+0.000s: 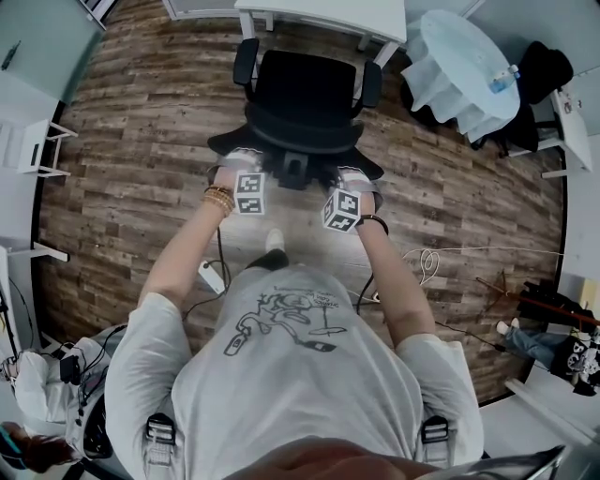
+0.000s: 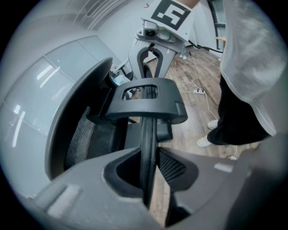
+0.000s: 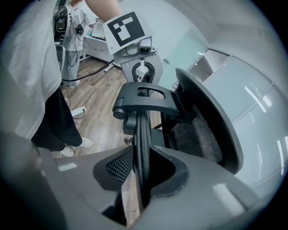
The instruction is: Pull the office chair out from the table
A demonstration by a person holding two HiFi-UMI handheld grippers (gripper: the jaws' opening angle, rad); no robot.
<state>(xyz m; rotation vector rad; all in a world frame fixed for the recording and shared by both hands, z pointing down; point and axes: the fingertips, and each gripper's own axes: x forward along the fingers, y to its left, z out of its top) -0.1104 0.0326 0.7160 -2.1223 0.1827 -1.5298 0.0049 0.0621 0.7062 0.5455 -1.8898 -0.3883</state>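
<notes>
The left gripper (image 1: 246, 161) was clamped on the left part of the office chair's (image 1: 305, 89) backrest rim (image 2: 146, 148), its jaws narrowed onto that thin black edge, which ran straight up between them in the left gripper view. The chair stood on the wooden floor (image 1: 141, 141), its backrest towards the person and its seat facing the white table (image 1: 328, 14), which lay just beyond the chair's front. The seat looked largely out from under the tabletop. The right gripper (image 1: 352, 178) held the right part of the same rim, its jaws likewise closed on the edge. Right of the chair, apart from it, stood a round table (image 1: 459, 56) under a pale cloth.
</notes>
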